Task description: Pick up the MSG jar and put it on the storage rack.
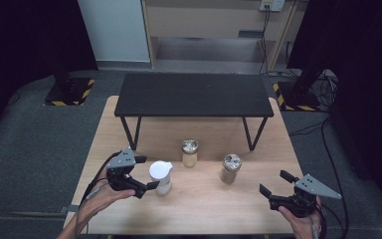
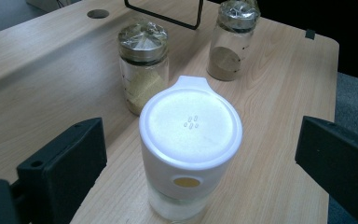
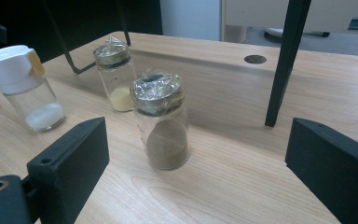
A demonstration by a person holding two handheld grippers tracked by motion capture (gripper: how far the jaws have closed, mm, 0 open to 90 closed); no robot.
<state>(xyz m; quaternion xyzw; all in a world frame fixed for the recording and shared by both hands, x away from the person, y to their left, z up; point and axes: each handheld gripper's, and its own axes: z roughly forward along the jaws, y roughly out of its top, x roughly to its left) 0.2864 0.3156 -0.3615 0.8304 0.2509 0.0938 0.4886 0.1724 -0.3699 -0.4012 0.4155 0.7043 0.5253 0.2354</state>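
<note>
- My left gripper (image 1: 147, 173): jaws wide open, 1 each side of the shaker (image 2: 189, 154), not touching yet.
- Shaker stands upright near table (image 1: 199, 209) front-left; white cap, clear body, little white powder at bottom.
- Prob. light, smooth plastic, slippery; cap might pop, so I'd clamp the clear body below the cap, gently.
- My right gripper (image 1: 273, 185): open, idle, facing brown jar (image 3: 161, 121).
- Yellow jar (image 2: 143, 65) just behind shaker.

Lab: hazard-taped stand bases (image 1: 69, 93); trailing cables (image 1: 328, 149).
</note>
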